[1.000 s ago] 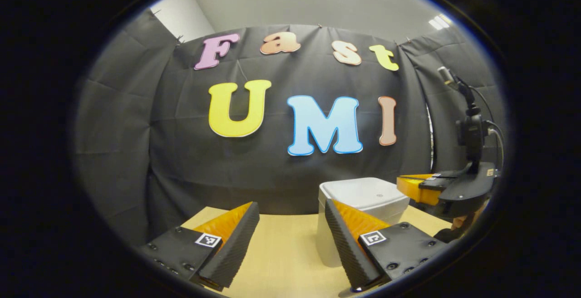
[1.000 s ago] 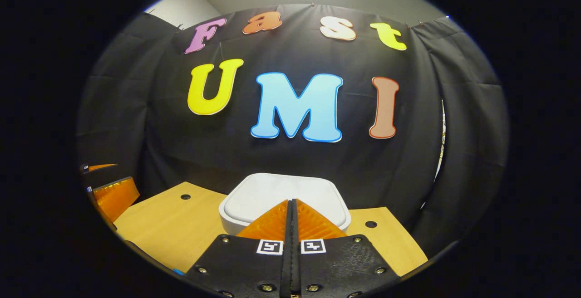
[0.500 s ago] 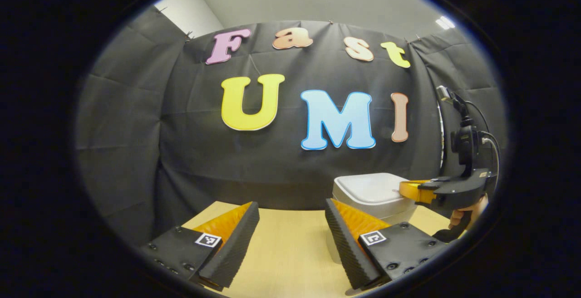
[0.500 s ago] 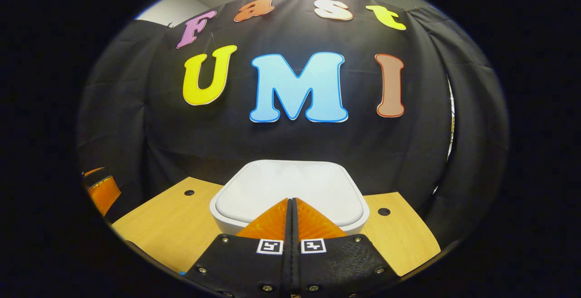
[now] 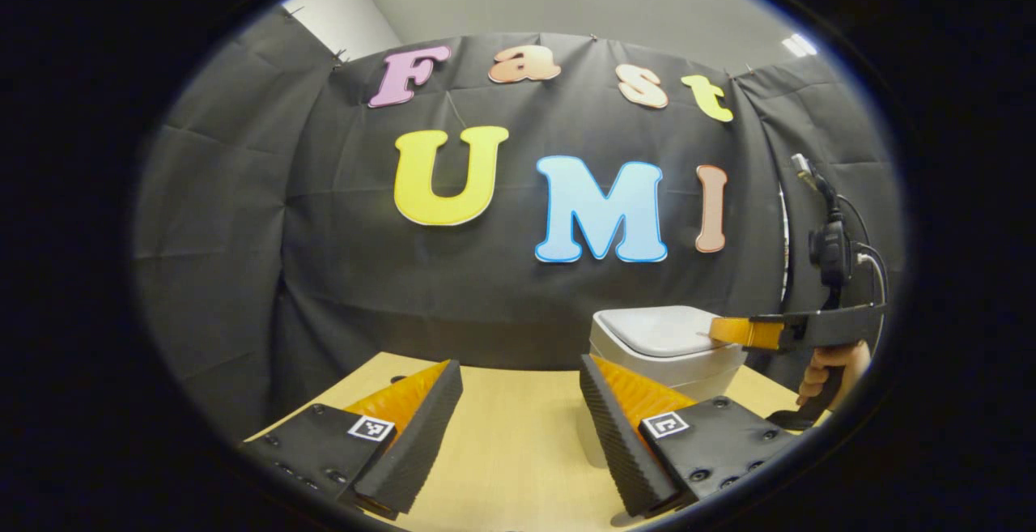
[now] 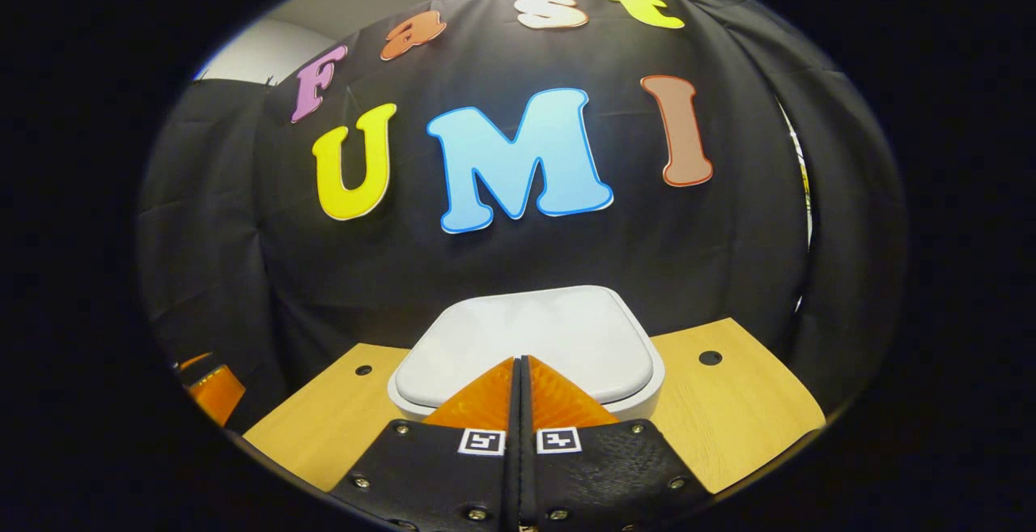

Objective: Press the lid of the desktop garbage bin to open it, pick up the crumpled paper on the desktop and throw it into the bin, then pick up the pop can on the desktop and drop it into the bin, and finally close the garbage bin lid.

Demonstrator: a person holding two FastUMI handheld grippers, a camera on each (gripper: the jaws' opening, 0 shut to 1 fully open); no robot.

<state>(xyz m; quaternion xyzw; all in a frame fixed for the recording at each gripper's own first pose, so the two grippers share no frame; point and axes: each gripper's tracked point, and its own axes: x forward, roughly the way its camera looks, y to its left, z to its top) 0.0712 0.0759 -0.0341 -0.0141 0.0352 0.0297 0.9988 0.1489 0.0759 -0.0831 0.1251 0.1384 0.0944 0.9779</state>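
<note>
Pale wooden desktop (image 6: 736,427) at frame bottom: my right gripper (image 6: 519,370), fingers pressed together, has dropped onto the white plastic bin lid (image 6: 534,334), starting the press; left gripper (image 5: 518,402) waits wide open.

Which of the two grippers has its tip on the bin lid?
The right gripper, fingers shut together, tip over the white bin lid. The left gripper is open, apart from the bin, above the table.
</note>
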